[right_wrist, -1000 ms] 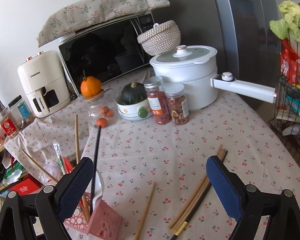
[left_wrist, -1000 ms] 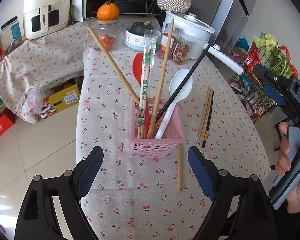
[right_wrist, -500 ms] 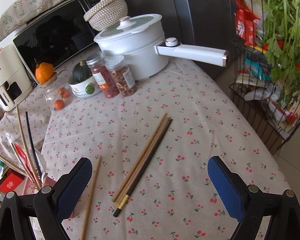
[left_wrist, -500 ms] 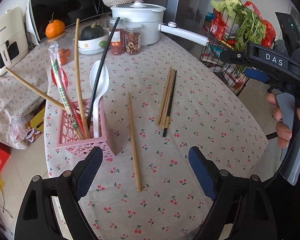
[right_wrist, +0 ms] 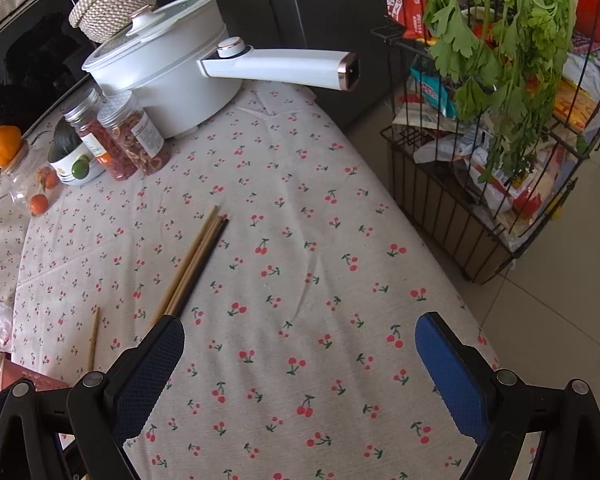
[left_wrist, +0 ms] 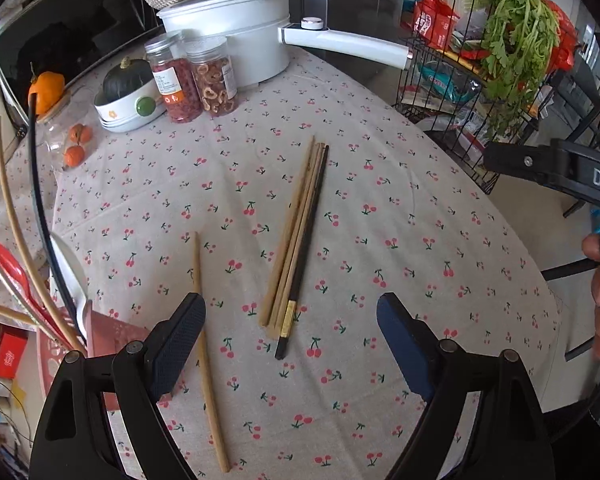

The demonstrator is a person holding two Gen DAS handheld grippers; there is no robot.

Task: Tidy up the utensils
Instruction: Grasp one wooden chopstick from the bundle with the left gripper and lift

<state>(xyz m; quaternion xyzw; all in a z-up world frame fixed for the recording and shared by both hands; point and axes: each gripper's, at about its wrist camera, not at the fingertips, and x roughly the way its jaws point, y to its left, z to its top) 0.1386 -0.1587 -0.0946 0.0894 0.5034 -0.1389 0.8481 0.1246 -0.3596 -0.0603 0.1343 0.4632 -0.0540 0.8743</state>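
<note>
Cherry-print tablecloth [left_wrist: 400,208], both tongs [left_wrist: 292,334] [right_wrist: 300,364] wide, empty, chopstick bundle [left_wrist: 300,240] loose, pink basket [left_wrist: 112,336] half hidden

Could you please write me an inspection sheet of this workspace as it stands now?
Surface: table under a cherry-print cloth.
Job's things: chopstick bundle and a single chopstick lie loose; pink holder at the left edge holds spoons and sticks.
Clutter: pot, two jars, bowl with squash, orange.
Grippers: left gripper and right gripper open, empty, above the cloth.
Cables: nothing seen on the table.
Surroundings: wire rack with greens, microwave.
</note>
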